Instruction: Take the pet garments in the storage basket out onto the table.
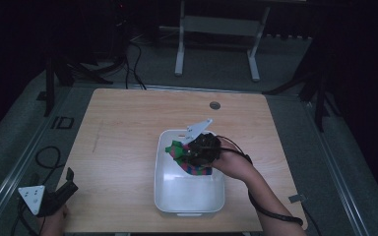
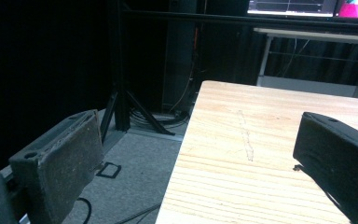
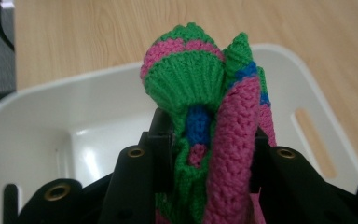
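The right gripper [image 1: 184, 156] is clenching its jaws on the knitted cloth [image 3: 205, 107], holding it above the white tub [image 1: 189, 199] at the frame's centre. The left gripper [image 1: 64, 189], jaws released, is idling at the worktop [image 1: 123, 128] edge, lower left. For a clean lift, the grip should be staying firm until the hanging end is clearing the rim.

The knitted piece [image 3: 200, 93] is striped in bright green, pink and royal blue: a ribbed green cap with a pink band near its top, a blue patch lower down, and a long pink strip beside it tipped with green and crossed by a blue band. The tub [image 3: 42, 116] beneath it is plain glossy white. The surface [image 1: 123, 132] is pale wood with a fine lengthwise grain and a small grey disc [image 1: 215, 105] near its far edge. The right gripper [image 3: 205, 154] is black with brass-coloured rivets; the left gripper [image 2: 196, 158] is matt black, and in the high view it carries a pale grey plate [image 1: 31, 196]. The floor [image 1: 24, 113] is grey.
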Motion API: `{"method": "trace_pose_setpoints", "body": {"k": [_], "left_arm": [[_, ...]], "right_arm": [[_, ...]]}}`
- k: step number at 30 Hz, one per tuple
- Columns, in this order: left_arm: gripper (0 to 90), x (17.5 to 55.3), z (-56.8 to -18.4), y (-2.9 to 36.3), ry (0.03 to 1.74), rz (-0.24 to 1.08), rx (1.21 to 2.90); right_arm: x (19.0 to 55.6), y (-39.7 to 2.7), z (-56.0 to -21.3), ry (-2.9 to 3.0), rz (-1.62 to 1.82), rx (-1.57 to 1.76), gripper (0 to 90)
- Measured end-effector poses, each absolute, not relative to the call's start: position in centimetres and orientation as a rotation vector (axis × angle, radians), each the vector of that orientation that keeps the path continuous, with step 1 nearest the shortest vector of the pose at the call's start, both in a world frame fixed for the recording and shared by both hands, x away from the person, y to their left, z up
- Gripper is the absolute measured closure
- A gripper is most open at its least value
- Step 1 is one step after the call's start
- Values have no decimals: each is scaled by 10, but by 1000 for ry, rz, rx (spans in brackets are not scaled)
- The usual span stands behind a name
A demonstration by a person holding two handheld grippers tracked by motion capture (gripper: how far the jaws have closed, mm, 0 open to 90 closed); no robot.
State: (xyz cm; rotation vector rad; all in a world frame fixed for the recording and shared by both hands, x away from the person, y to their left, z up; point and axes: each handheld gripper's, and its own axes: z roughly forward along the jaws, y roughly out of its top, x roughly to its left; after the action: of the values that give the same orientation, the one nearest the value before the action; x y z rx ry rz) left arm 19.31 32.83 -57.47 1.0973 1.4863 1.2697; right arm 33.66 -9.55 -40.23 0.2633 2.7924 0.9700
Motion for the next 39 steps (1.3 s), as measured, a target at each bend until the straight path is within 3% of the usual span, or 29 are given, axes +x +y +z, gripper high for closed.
{"method": "trace_pose_setpoints", "body": {"k": [7, 18, 39], "left_arm": [[18, 193, -575, 329, 1487, 1268, 1097], [18, 193, -575, 328, 1487, 1269, 1097], [19, 194, -575, 328, 1495, 1272, 1096]], "right_arm": [[336, -113, -375, 2717, 1024, 265, 660], [343, -159, -359, 2644, 979, 338, 660], [363, -272, -370, 2532, 820, 671, 659]]}}
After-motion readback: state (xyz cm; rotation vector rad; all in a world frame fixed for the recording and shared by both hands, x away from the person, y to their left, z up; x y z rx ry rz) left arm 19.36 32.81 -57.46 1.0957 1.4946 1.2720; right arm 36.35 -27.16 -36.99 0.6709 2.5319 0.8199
